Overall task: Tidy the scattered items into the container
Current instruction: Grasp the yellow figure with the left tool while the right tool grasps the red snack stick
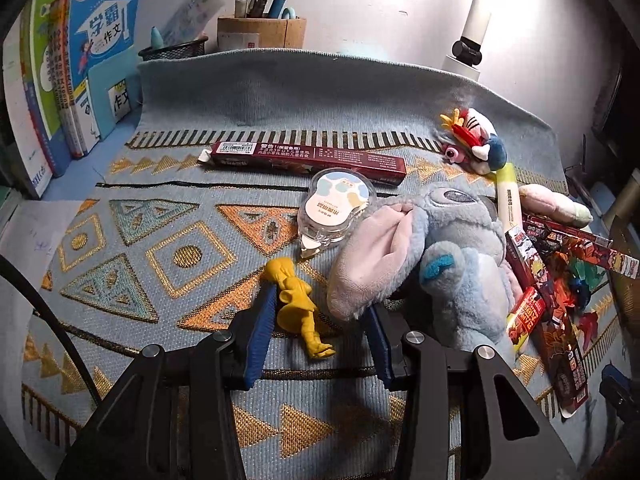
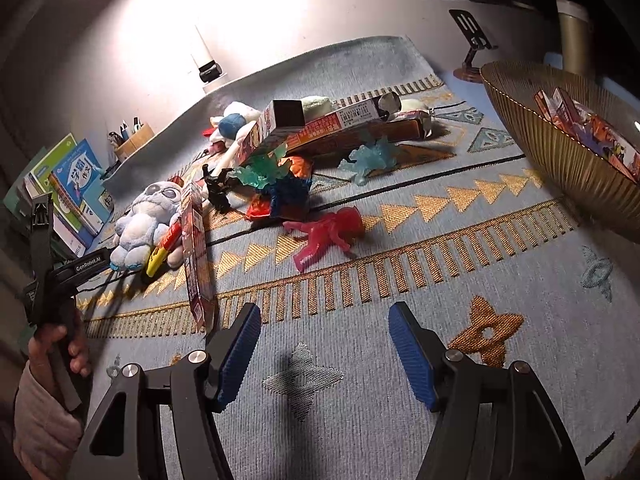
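My left gripper (image 1: 320, 300) is open, low over the patterned cloth (image 1: 160, 240). A yellow figurine (image 1: 298, 304) lies between its fingers, close to the left pad (image 1: 262, 328). A blue plush (image 1: 452, 264) presses against the right finger. My right gripper (image 2: 324, 316) is open and empty above the cloth. A red translucent figure (image 2: 328, 232) lies ahead of it. The ribbed gold bowl (image 2: 560, 152) stands at the right with card packs inside. The left gripper body (image 2: 44, 256) shows at the far left of the right wrist view.
A dark red box (image 1: 304, 158), a correction tape dispenser (image 1: 336, 208), a small plush (image 1: 476, 140) and card packs (image 1: 560, 280) lie about. A pile of boxes and figures (image 2: 288, 152) sits mid-cloth. Books (image 1: 80, 72), pen holders (image 1: 260, 32), a lamp (image 1: 472, 24).
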The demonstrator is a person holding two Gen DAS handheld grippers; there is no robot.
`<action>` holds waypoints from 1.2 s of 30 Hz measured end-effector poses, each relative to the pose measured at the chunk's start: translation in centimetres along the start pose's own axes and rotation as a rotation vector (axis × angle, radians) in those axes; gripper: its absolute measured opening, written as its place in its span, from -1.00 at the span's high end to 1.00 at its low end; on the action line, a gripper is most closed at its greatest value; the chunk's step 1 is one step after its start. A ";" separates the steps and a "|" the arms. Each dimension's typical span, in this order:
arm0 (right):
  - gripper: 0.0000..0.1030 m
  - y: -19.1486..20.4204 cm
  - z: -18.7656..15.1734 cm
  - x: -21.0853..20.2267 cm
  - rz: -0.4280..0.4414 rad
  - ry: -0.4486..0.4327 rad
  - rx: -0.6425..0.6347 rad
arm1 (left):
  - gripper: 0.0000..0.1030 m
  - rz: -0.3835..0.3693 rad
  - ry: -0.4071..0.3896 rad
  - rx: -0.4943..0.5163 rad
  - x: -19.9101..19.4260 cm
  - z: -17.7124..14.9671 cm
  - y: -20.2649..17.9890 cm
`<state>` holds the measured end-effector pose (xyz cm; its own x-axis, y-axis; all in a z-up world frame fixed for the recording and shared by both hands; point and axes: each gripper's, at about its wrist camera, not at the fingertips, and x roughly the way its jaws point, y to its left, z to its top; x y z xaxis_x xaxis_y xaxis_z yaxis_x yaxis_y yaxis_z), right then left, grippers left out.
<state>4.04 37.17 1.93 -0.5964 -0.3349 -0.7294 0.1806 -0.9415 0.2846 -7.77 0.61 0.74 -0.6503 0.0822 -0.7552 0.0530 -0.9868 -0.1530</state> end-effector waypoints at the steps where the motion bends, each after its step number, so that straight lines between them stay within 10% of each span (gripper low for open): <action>1: -0.26 0.0 0.0 0.0 0.003 0.002 -0.003 | 0.45 -0.015 -0.004 -0.021 -0.1 0.0 0.5; 31: -0.25 10.6 3.5 7.4 0.047 0.038 -0.165 | 0.67 -0.134 -0.027 -0.063 -4.8 -4.7 3.4; 36: 0.57 11.1 3.1 7.5 0.039 0.035 -0.195 | 0.67 -0.145 -0.030 -0.074 -4.8 -4.5 3.6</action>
<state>-0.83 24.37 1.54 -0.5587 -0.3691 -0.7427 0.3528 -0.9162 0.1900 -1.00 -2.72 0.96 -0.6772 0.2174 -0.7029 0.0119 -0.9520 -0.3059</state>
